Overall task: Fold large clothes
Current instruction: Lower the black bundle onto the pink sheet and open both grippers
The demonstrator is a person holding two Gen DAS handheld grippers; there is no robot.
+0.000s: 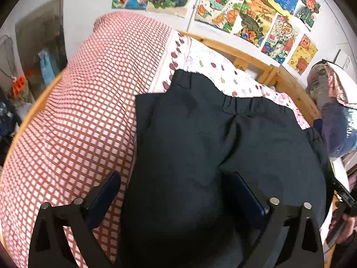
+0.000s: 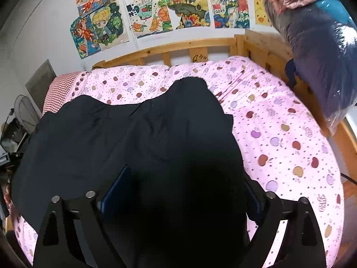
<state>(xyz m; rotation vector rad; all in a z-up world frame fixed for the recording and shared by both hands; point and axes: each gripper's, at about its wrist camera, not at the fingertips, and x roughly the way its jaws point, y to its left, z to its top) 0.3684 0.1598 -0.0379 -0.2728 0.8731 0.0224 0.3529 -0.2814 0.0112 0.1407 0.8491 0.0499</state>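
Dark navy cloth garment lying on pink fruit-print bed sheet, left tool and right tool both spread wide, dark cloth lying between their fingers, red-checked quilt left of left tool

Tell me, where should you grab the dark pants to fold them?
Probably the elastic waistband of the dark pants, one corner per gripper, coming from the near side. That gathered edge is thick, and it lies flat on the pink sheet with free corners.

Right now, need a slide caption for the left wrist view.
Left tool open over dark trousers spread on a bed, beside a red checked quilt.
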